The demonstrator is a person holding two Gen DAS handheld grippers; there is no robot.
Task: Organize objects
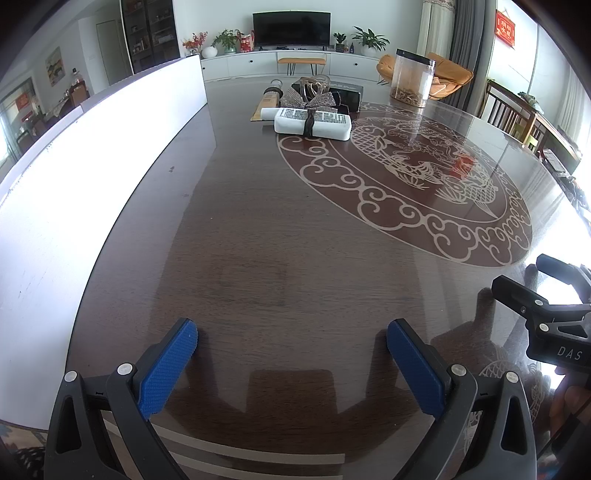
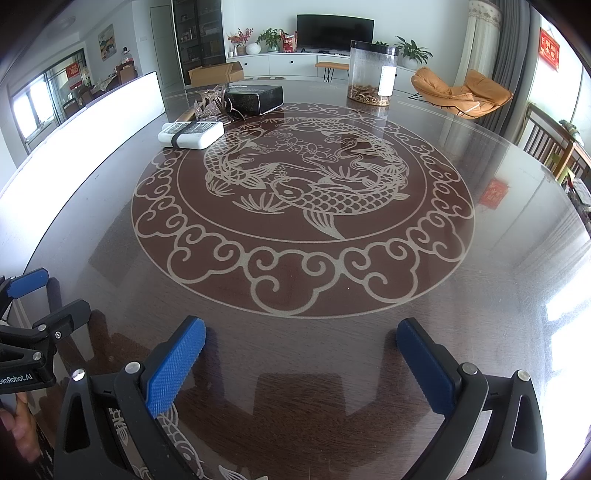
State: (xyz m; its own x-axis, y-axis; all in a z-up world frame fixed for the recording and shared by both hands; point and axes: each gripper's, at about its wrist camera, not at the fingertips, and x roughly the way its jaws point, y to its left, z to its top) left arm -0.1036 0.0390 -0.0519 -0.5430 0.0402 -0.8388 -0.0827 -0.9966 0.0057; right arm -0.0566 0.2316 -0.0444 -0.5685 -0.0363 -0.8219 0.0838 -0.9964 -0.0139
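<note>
Living room, TV [image 1: 291, 27] at back; dark glossy worktop [image 1: 236, 236] w/ fish inlay. My left gripper [image 1: 291, 363] is spread wide, nothing in it; right gripper [image 2: 301, 369] likewise, both low over the near edge. White pack [image 2: 191, 134], black box [image 2: 255, 98], clear jar [image 2: 372, 72] sit far side, well apart from me.

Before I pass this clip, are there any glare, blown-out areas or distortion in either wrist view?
Left wrist view: white panel fully blown out, fisheye bends the table edge. Right wrist view: window glare washes the glass top's right side, and the red hanging is reflected in it; items stay sharp.
</note>
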